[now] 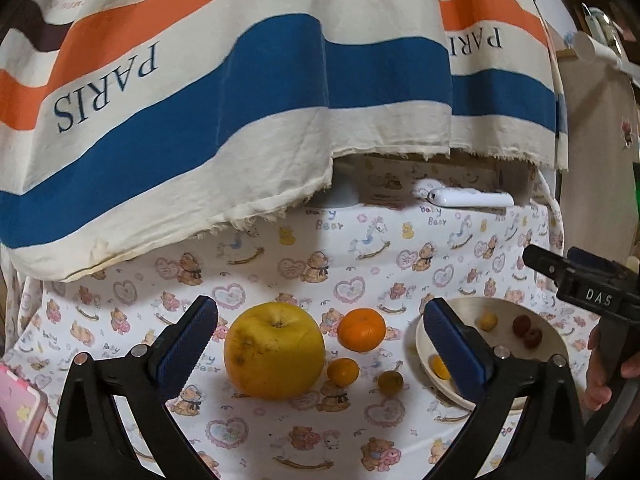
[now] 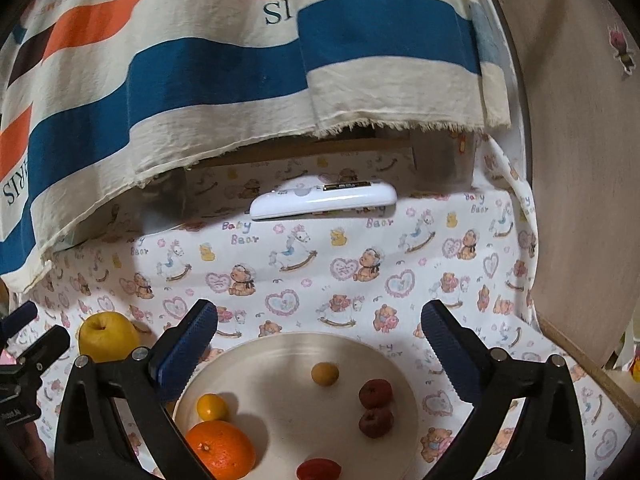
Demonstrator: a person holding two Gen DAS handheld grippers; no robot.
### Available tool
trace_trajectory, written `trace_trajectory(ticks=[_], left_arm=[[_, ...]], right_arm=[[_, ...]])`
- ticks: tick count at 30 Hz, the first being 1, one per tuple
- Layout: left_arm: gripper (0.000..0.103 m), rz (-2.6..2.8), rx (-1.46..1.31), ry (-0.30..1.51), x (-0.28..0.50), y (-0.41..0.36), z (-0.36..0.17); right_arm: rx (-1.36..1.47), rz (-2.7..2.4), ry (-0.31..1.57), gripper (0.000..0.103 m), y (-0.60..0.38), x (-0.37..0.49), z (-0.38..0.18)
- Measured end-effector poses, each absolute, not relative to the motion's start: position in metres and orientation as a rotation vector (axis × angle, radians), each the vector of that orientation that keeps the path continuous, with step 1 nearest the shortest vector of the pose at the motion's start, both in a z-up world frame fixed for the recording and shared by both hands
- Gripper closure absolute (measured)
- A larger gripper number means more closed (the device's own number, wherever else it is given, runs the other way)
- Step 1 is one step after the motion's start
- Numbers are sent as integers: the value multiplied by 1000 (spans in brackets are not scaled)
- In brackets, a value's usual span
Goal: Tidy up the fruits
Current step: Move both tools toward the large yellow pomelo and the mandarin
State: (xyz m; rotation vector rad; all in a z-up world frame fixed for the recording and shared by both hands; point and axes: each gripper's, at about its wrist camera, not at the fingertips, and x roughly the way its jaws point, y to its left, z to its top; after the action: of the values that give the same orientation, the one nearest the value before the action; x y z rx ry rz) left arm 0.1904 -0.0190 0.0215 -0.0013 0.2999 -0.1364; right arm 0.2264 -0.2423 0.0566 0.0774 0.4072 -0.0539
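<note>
In the left wrist view my left gripper [image 1: 320, 306] stands open above the bear-print cloth, nothing between its fingers. Beyond it lie a big yellow apple [image 1: 274, 350], a mandarin [image 1: 362, 329], a small orange fruit [image 1: 343, 372] and a small brownish one [image 1: 390, 382]. The cream plate [image 1: 508, 304] sits to the right, partly hidden by a finger. In the right wrist view my right gripper [image 2: 319, 308] is open over the plate [image 2: 280, 360], which holds a mandarin [image 2: 220, 450], a small orange fruit [image 2: 212, 407], a yellowish one [image 2: 325, 374] and dark red fruits [image 2: 375, 393].
A striped cloth printed PARIS [image 1: 240, 100] hangs low over the back of the table. Under its hem lies a white remote-like device [image 2: 324, 200]. A wooden board [image 2: 580, 160] stands along the right side. A pink object [image 1: 20, 404] sits at the left edge.
</note>
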Motion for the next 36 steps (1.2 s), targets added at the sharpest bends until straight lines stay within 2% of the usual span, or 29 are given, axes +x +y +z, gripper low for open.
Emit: trace_trajectory(ticks=[14, 36], left_arm=[[1, -117, 0, 293, 188, -19, 17], [1, -39, -121, 296, 198, 24, 26]], right_arm=[[97, -37, 400, 1, -243, 224, 61], [34, 45, 386, 1, -212, 219, 72]])
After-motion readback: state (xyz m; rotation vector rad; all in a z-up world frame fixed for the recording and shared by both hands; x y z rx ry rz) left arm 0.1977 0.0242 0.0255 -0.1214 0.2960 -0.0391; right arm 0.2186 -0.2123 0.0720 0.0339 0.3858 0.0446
